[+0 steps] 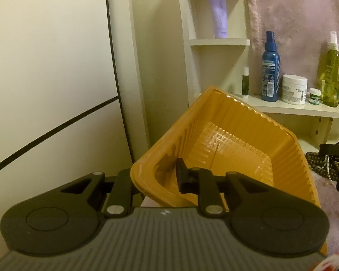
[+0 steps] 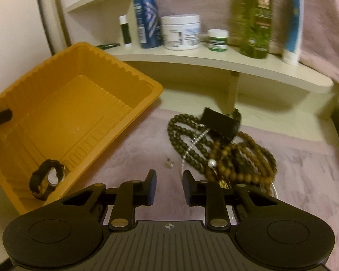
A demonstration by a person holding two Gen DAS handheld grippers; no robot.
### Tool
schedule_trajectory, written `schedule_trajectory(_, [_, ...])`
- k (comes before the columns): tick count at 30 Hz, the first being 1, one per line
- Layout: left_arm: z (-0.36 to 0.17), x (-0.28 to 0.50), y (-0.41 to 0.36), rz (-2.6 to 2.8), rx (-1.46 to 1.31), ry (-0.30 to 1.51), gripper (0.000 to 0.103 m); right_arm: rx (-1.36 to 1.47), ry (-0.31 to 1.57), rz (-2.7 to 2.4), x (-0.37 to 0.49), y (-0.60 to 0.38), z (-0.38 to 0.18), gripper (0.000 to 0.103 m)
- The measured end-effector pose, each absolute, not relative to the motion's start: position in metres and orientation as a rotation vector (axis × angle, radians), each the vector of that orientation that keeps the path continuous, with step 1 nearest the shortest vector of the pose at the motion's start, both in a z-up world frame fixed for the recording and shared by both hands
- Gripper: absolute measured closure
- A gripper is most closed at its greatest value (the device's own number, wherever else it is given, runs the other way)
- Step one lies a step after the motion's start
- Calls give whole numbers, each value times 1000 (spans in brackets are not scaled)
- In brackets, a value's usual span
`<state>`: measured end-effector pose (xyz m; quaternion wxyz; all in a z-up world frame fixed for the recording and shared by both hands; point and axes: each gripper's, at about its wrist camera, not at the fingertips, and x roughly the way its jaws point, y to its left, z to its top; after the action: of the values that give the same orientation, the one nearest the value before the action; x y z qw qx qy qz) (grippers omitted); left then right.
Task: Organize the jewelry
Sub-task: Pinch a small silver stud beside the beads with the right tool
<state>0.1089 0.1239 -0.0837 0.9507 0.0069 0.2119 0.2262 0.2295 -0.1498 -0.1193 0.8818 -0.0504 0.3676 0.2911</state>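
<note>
Gripping the near rim of the yellow tray point(image 1: 237, 140), the left gripper point(image 1: 156, 180) is clamped on its wall, one finger inside and one outside, and the tray sits tilted with its far end higher. From the right wrist view the same tray point(image 2: 63, 103) lies at the left on the pink cloth point(image 2: 305, 180), and a black-strapped wristwatch point(image 2: 48, 179) rests in its near corner. Just right of the tray, the right gripper point(image 2: 169, 186) hangs above the cloth with a gap between its jaws and nothing between them. A small silver earring point(image 2: 169, 163) lies on the cloth just ahead of its fingertips. Further right sits a heap of beaded necklaces point(image 2: 226, 155), dark and brown strands tangled together, with a black box-like piece point(image 2: 221, 123) on its far side. Behind everything, a white shelf point(image 2: 214, 61) carries bottles and jars.
</note>
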Motion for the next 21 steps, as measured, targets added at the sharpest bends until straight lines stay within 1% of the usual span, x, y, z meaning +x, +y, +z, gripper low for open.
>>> schedule_trajectory(3, [-85, 111, 127, 459, 15, 438, 83, -119, 769, 625, 239, -145, -125, 87])
schedule_trajectory(6, [-86, 111, 128, 455, 17, 444, 83, -127, 770, 634, 245, -143, -128, 89])
schedule_trajectory(15, [-86, 112, 129, 456, 21, 448, 82, -143, 773, 633, 256, -135, -135, 89])
schedule_trajectory(16, [-87, 112, 129, 455, 22, 448, 82, -143, 770, 629, 257, -135, -136, 90])
schedule_trajectory(17, [-87, 111, 129, 454, 21, 448, 82, -146, 769, 627, 257, -135, -137, 95])
schedule_trajectory(21, [-87, 111, 130, 454, 21, 447, 82, -127, 757, 631, 256, -137, -135, 95])
